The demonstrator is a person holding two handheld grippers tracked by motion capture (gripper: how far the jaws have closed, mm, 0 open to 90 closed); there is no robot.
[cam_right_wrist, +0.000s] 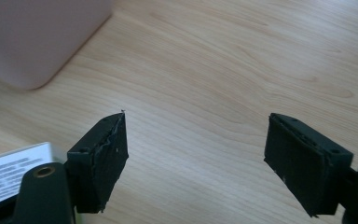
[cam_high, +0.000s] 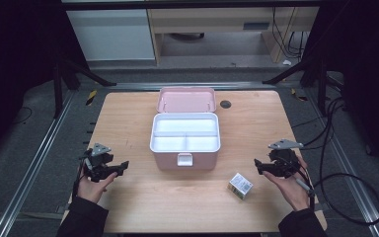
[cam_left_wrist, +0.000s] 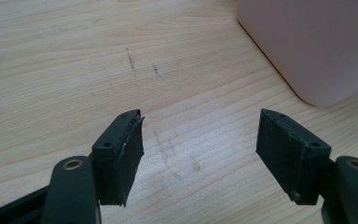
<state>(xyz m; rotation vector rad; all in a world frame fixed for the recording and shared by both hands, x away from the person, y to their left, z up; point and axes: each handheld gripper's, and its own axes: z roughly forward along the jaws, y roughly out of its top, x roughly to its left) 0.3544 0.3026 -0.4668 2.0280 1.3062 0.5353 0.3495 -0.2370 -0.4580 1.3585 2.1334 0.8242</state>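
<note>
**While Both Grippers Hang Empty, the Carton Waits Beside the Box**

With jaws spread wide and nothing held, the left gripper (cam_high: 124,164) and right gripper (cam_high: 257,163) are poised over the wooden worktop (cam_high: 128,123). A small printed carton (cam_high: 240,185), probably cardboard, lies near the right gripper, in front of the open pink plastic box (cam_high: 185,140). Its light body could be knocked aside or crushed by a careless grasp.

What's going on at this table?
A person holds a gripper in each hand at a wooden table. Left gripper and right gripper are both open and empty, flanking an open pink box with empty compartments. A small carton lies near the right gripper, untouched.
</note>
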